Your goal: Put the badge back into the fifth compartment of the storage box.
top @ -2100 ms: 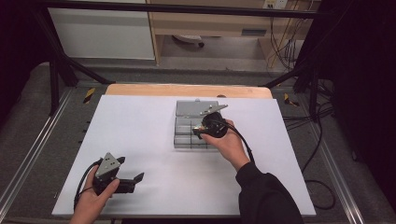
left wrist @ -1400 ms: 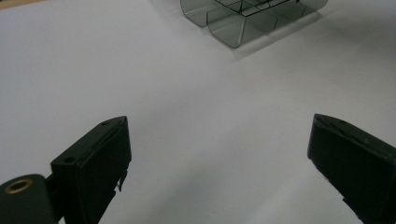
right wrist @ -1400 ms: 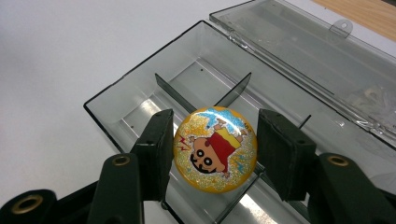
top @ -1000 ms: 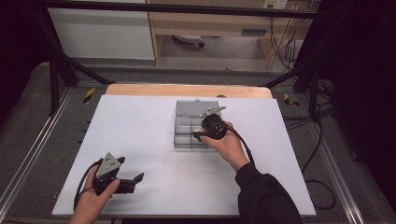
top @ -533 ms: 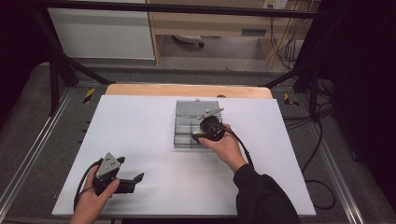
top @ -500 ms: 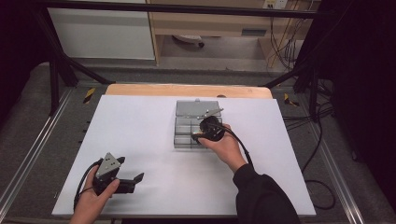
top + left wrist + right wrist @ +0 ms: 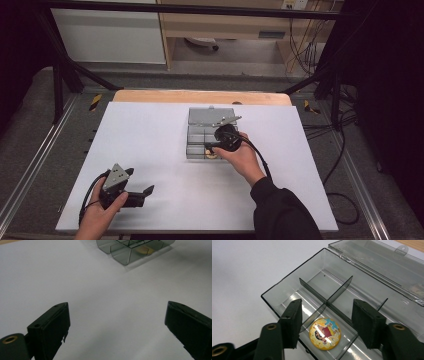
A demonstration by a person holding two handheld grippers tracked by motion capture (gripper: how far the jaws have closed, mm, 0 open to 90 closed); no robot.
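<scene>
A clear grey compartment box (image 7: 200,134) lies on the white table top (image 7: 150,150) with its lid (image 7: 210,116) folded open at the back. A round yellow cartoon badge (image 7: 325,333) lies flat in a near compartment of the box (image 7: 312,287). My right gripper (image 7: 327,306) hovers just above the badge, open, one jaw on each side of it and nothing held. In the high view the right gripper (image 7: 211,148) is over the box's near edge. My left gripper (image 7: 146,192) rests near the table's front left, open and empty (image 7: 117,306), facing the box (image 7: 130,250).
Thin dividers (image 7: 324,298) split the box into several small cells. A wooden strip (image 7: 200,96) runs along the table's back edge. Black cables (image 7: 260,155) trail from both grippers. Metal frame rails (image 7: 35,165) flank the table.
My right gripper has shifted slightly toward the box's near edge. The left gripper has stayed in place.
</scene>
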